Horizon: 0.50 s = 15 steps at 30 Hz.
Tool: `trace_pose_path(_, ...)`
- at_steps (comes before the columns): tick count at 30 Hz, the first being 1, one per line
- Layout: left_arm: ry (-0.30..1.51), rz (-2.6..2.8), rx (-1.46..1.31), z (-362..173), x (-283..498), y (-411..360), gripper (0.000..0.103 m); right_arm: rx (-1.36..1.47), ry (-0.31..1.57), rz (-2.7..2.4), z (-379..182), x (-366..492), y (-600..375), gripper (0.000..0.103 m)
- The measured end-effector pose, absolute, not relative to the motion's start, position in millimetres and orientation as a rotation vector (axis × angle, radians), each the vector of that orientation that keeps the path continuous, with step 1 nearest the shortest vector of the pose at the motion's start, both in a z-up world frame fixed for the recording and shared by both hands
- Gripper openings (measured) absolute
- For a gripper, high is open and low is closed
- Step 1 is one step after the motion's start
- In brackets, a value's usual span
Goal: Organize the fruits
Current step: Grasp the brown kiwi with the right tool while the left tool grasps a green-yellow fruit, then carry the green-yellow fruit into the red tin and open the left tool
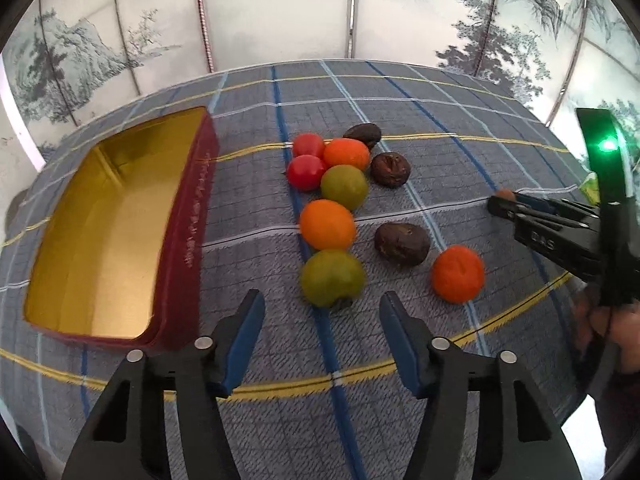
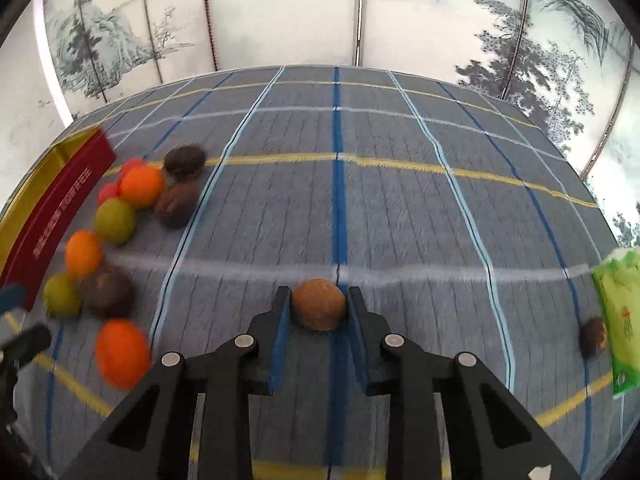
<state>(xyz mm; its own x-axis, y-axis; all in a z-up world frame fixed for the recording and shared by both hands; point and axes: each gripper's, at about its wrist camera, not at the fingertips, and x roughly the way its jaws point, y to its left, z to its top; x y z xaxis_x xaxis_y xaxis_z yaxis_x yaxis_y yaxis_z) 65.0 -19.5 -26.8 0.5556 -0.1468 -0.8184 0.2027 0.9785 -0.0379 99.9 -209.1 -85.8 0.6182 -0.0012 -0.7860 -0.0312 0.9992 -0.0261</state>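
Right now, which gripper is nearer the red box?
Left. The left gripper hangs open just right of the red box; the right gripper is across the fruit pile, shut on a brown fruit.

From my left gripper (image 1: 322, 312), spread wide, a green fruit (image 1: 332, 278) sits dead ahead, with an orange one (image 1: 327, 225) right behind it blocking the lane. The red tin (image 1: 188, 232) walls off my left side. Ahead of my right gripper (image 2: 318, 304), past the brown fruit (image 2: 319, 304) between its fingers, the checked cloth (image 2: 400, 200) lies open; a green packet (image 2: 618, 320) crowds the far right edge.
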Motion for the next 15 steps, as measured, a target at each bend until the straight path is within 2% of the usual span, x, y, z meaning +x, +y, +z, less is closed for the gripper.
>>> trace_pose_path(5,0.995,-0.231,0.046,-34.9,80.7,-22.1,0.051,-0.04,0.881,0.011,-87.2,111.6,-210.6,0.025)
trace_pose_path(9,1.01,-0.234,0.043,-41.2,91.7,-23.5,0.04,-0.036,0.876,0.013,-88.5,110.5,-210.6,0.025)
trace_pose_path(15,0.996,-0.241,0.057,-40.5,94.3,-26.8,0.037,-0.037,0.876,0.012,-88.6,110.1,-210.7,0.025)
